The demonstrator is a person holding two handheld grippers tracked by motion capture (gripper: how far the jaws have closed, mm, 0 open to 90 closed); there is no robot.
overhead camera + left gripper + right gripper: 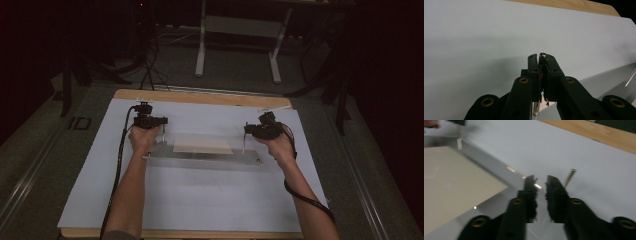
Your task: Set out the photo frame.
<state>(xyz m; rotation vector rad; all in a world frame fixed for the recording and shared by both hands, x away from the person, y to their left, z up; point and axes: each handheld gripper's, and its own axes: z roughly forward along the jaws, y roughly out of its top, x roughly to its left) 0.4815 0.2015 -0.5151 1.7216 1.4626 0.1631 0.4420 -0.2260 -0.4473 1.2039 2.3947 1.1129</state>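
A clear plate (200,159) with thin metal posts at its corners lies on the white sheet (200,200). A beige sheet (202,145) rests on the plate. In the left gripper view, my left gripper (540,57) is shut on one upright metal post (543,54) at the plate's left end; from above the left gripper (148,121) is there too. My right gripper (541,180) hangs over the plate's right corner (499,167), jaws apart with nothing between them. A metal post (569,177) stands just beside its right jaw. The high view has the right gripper (265,129) at the plate's right end.
The white sheet covers a wooden tabletop (200,96) whose edge shows at the far side. Beyond it stand a white table frame (237,30) and cables (150,65) on the dark floor. Black cables trail from both grippers along the forearms.
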